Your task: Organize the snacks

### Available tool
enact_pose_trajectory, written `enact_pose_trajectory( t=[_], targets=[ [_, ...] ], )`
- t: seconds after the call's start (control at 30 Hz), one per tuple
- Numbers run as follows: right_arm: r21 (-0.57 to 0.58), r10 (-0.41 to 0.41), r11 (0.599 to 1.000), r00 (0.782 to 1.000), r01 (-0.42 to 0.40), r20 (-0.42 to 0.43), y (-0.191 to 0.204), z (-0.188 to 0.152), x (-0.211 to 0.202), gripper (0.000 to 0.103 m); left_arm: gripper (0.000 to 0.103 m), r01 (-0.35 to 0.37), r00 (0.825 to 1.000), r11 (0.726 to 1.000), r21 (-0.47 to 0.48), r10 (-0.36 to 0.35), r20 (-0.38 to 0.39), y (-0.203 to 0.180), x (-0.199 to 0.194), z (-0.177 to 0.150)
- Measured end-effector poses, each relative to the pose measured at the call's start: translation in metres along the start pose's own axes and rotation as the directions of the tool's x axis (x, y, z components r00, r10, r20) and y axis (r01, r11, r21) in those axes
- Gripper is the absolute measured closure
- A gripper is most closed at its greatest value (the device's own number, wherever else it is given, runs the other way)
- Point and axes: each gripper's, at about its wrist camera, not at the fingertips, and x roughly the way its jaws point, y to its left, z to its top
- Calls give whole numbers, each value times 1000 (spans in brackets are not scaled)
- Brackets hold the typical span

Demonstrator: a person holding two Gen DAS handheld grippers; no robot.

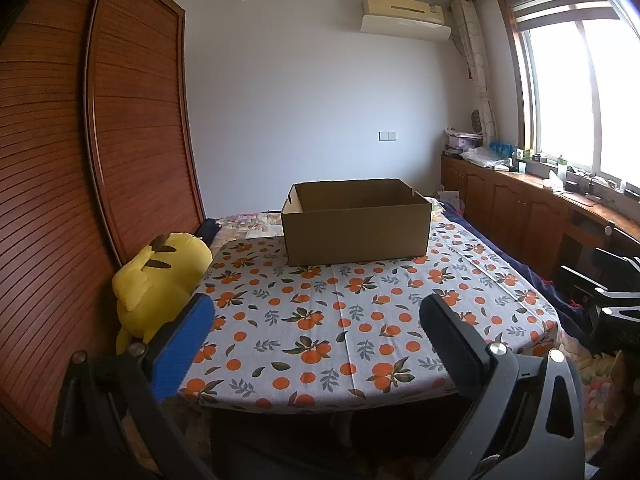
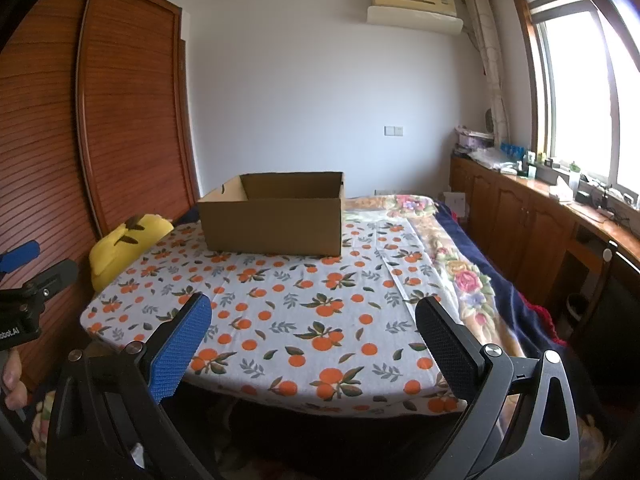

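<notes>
An open brown cardboard box (image 1: 356,228) stands at the far side of a table covered with an orange-fruit cloth (image 1: 320,320). It also shows in the right wrist view (image 2: 272,220), on the same cloth (image 2: 280,320). Its inside is hidden from both views. No snacks are visible. My left gripper (image 1: 316,308) is open and empty, held before the table's near edge. My right gripper (image 2: 314,312) is open and empty, also before the near edge. The left gripper's body shows at the left edge of the right wrist view (image 2: 24,292).
A yellow plush toy (image 1: 160,280) lies at the table's left edge, against a wooden wardrobe (image 1: 100,160). A bed with a floral blanket (image 2: 460,264) lies right of the table. Wooden cabinets with clutter (image 2: 540,208) run under the window. A black chair (image 1: 612,300) stands at right.
</notes>
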Motion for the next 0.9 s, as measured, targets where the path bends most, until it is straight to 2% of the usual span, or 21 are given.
enact_pose_trajectory(
  t=[0.9],
  targets=[
    [2, -5, 1000, 1000, 4, 4, 0, 0, -1, 0, 0, 0, 1000, 1000, 2, 0, 2, 0, 0, 2]
  ],
)
